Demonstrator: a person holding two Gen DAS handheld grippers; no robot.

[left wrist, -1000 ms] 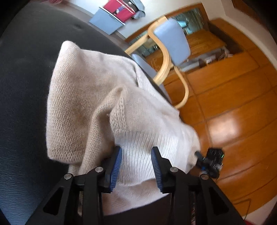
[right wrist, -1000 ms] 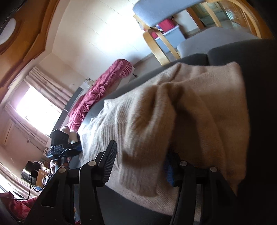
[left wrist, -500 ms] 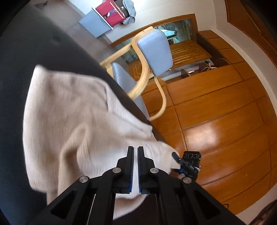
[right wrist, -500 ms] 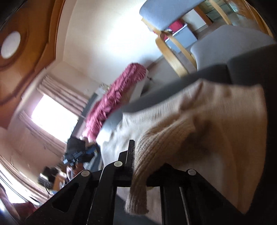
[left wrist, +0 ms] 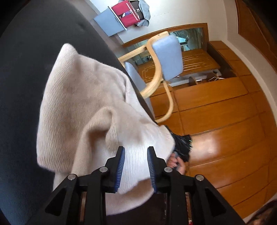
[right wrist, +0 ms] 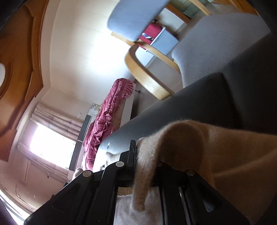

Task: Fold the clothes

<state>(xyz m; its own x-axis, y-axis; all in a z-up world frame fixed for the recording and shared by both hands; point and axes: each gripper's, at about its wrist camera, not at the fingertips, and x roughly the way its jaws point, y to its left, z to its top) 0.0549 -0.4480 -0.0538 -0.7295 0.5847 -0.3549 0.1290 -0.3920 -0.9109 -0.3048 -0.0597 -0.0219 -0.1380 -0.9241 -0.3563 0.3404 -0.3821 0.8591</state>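
A beige knit sweater (left wrist: 83, 107) lies bunched on a dark padded surface (left wrist: 26, 69). My left gripper (left wrist: 135, 164) stands open over its near edge, with pale ribbed cloth showing in the gap between the blue pads. At the sweater's right corner I see the right gripper (left wrist: 182, 147) and the hand (left wrist: 176, 162) holding it. In the right wrist view the right gripper (right wrist: 138, 155) is shut on a fold of the sweater (right wrist: 225, 155). The cloth drapes over its right finger and hides it.
A wooden armchair with blue-grey cushions (left wrist: 166, 57) stands just past the surface's far edge, also in the right view (right wrist: 147, 76). Wooden floor (left wrist: 225, 138) is on the right. A red bag (left wrist: 128, 15) leans on the far wall. Red bedding (right wrist: 107, 117) lies near a window.
My left gripper shut half a second ago and has now opened again over the sweater. The right gripper closed on a fold and has lifted it, tilting its view upward.
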